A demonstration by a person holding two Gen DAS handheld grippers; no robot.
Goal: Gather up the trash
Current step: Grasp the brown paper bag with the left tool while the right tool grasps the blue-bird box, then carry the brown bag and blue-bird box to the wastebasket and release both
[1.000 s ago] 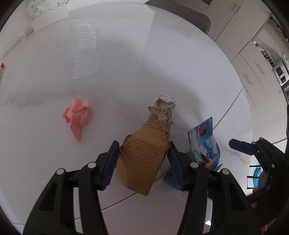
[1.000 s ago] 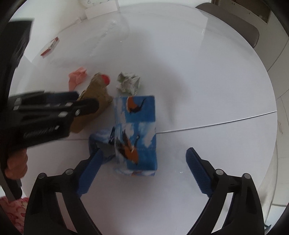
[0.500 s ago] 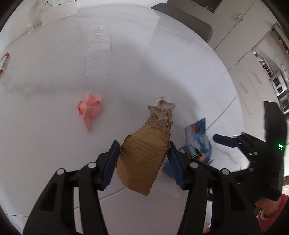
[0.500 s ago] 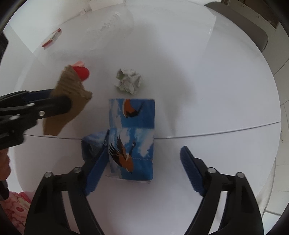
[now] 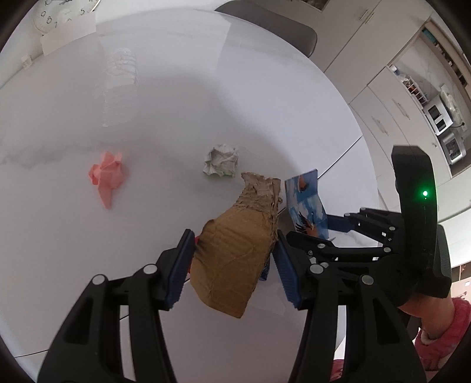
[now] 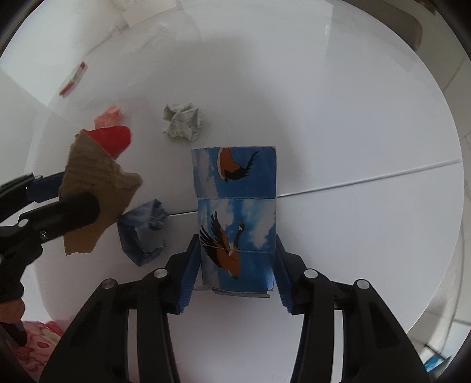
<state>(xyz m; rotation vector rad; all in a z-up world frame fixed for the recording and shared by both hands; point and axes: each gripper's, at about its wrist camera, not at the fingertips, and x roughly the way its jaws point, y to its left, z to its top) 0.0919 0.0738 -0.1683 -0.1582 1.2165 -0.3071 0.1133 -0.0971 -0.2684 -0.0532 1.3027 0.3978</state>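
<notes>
My left gripper [image 5: 234,265] is shut on a torn brown cardboard piece [image 5: 238,250] and holds it above the round white table [image 5: 176,88]. In the right wrist view the cardboard [image 6: 94,188] has something red [image 6: 113,140] behind it. My right gripper [image 6: 235,277] is shut on a blue box with bird pictures [image 6: 235,212], which also shows in the left wrist view [image 5: 307,206]. On the table lie a crumpled white paper ball [image 6: 184,120], a pink crumpled paper [image 5: 107,173] and a crumpled blue paper [image 6: 144,232].
A clear plastic bottle [image 5: 119,85] lies at the far side of the table. A small red and white packet [image 6: 73,79] lies at the far left. A clock [image 5: 64,11] and a grey chair [image 5: 270,26] stand beyond the table. White cabinets [image 5: 382,97] are at right.
My right gripper has closed its jaws onto the blue box. My left gripper has lifted the cardboard off the table and moved back, uncovering the white paper ball.
</notes>
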